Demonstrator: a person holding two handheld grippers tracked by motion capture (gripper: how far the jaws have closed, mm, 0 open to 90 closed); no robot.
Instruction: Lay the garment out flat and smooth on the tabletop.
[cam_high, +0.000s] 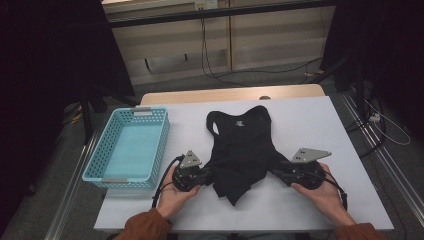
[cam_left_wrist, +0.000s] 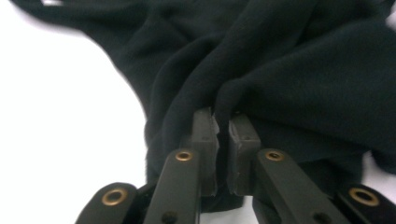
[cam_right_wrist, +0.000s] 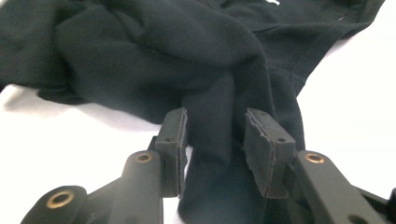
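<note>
One blue basket (cam_high: 98, 150) sits at the table's (cam_high: 320, 120) left, nothing in it. Beside it lies the black garment (cam_high: 242, 145). The left gripper (cam_left_wrist: 223, 122) pinches a fold tightly; the right gripper (cam_right_wrist: 215, 128) straddles cloth, jaws parted.

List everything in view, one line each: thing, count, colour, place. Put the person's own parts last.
garment: one, black, middle of the table, lower part bunched.
basket: one, light blue, left part of the table.
table: one, white top with a wooden far edge.
cables: several, dark, on the floor beyond the table.
left tool: one, black, shut on a fold at the garment's left side.
right tool: one, black, jaws apart around a fold at its right side.
hands: two, orange-brown sleeves, at the near edge.
</note>
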